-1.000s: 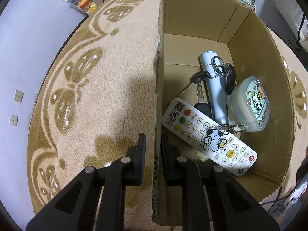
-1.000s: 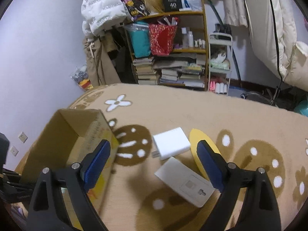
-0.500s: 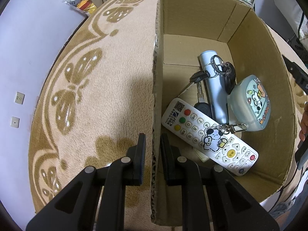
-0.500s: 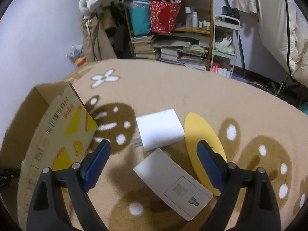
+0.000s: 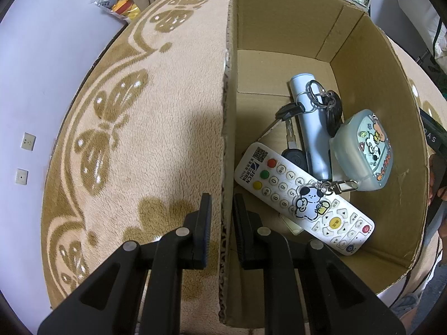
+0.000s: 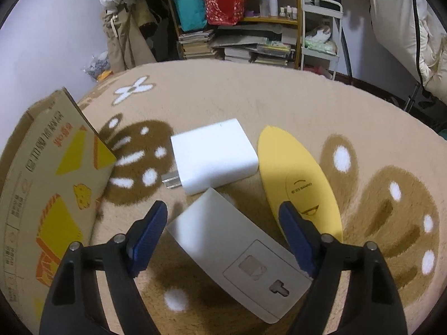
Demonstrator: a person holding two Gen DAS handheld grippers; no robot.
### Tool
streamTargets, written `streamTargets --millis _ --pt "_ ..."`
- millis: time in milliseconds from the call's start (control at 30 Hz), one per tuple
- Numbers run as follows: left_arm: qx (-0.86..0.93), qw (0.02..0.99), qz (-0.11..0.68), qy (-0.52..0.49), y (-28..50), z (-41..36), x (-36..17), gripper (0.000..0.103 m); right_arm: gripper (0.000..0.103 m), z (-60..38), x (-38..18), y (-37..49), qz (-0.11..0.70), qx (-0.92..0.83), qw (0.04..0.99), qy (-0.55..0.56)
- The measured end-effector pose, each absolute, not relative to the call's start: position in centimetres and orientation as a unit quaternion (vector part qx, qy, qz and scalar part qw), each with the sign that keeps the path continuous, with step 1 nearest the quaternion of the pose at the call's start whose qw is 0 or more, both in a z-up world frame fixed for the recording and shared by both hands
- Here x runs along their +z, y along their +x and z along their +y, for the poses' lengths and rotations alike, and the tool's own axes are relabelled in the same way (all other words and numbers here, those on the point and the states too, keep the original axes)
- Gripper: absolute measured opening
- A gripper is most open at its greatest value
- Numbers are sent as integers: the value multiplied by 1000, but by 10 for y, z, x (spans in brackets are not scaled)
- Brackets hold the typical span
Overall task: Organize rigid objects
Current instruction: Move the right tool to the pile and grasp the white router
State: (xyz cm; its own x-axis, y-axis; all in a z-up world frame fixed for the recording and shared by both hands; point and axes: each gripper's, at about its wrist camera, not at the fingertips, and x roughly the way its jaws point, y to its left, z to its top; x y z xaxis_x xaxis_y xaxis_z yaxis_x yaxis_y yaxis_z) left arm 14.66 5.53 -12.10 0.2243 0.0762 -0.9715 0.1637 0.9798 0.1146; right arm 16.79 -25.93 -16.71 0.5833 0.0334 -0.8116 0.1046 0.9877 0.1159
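My left gripper (image 5: pixel 222 209) is shut on the near wall of the cardboard box (image 5: pixel 227 106), one finger outside, one inside. Inside the box lie a white remote control (image 5: pixel 282 184) with a puppy charm, a pale blue tube (image 5: pixel 310 128), a bunch of keys (image 5: pixel 324 103) and a mint case with cartoon print (image 5: pixel 366 150). My right gripper (image 6: pixel 223 231) is open just above a white socket adapter (image 6: pixel 237 248) on the blanket. Beyond it lie a white charger block (image 6: pixel 213 153) and a yellow oval object (image 6: pixel 293 178). The box's printed outer side (image 6: pixel 47 184) shows at the left.
A beige blanket with brown butterfly pattern (image 5: pixel 111 128) covers the surface. Cluttered bookshelves (image 6: pixel 240 28), a metal rack (image 6: pixel 321 33) and hanging clothes stand behind. A person's hand (image 5: pixel 435 173) shows at the box's far right edge.
My right gripper has come down and forward over the white socket adapter, which now lies between its fingers. The left gripper keeps its hold on the box wall, almost unmoved.
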Motion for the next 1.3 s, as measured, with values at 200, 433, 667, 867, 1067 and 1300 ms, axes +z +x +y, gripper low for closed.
streamTargets --millis 200,433,667,867,1067,1300 --pt "-28 776 622 96 147 55 -121 15 87 -253 -175 172 481 -6 874 72" --pt "-28 776 622 96 147 55 -121 15 81 -251 -177 167 486 -14 872 61" --pt "-28 776 622 95 147 55 -121 15 70 -243 -175 153 484 -27 873 46" --pt "-28 776 622 95 147 55 -121 15 70 -244 -173 143 479 -36 875 58" --pt "-28 776 622 96 147 55 -121 15 71 -247 -170 134 487 -50 870 48" --pt "-28 777 621 97 147 55 -121 15 52 -249 -173 131 484 -67 871 53"
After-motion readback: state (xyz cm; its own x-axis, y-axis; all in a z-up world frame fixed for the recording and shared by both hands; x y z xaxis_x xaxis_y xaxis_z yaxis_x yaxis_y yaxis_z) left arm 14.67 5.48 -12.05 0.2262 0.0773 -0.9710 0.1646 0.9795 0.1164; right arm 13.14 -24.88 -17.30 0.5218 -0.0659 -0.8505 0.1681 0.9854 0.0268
